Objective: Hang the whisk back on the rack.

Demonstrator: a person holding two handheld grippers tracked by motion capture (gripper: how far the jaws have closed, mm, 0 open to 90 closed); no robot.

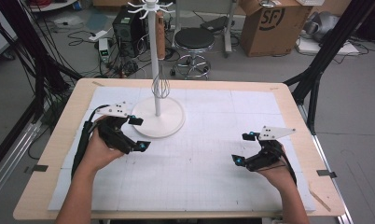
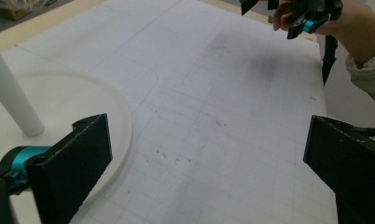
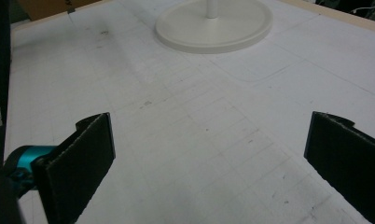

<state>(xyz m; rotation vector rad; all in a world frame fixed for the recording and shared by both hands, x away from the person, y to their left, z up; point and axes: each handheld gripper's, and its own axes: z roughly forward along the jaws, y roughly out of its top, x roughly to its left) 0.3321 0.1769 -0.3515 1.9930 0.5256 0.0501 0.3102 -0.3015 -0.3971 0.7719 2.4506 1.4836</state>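
Observation:
A white hanging stand (image 1: 154,56) rises from a round base (image 1: 169,125) at the back left of the white mat (image 1: 199,158). A wire whisk (image 1: 160,86) hangs against its pole. My left gripper (image 1: 140,133) sits just left of the base, open, with nothing between its jaws. In the left gripper view its jaws (image 2: 209,154) stand wide over the bare mat, with the base (image 2: 59,98) and pole (image 2: 10,93) at the left and the right gripper (image 2: 288,14) far off. My right gripper (image 1: 242,148) rests open at the right, its jaws (image 3: 209,149) empty, the base (image 3: 213,23) ahead.
The mat covers a wooden table (image 1: 64,126). Behind it on the floor stand a black stool (image 1: 194,39), a cardboard box (image 1: 269,23), electronics and tangled cables (image 1: 125,32). Black frame struts (image 1: 325,51) flank the table on both sides.

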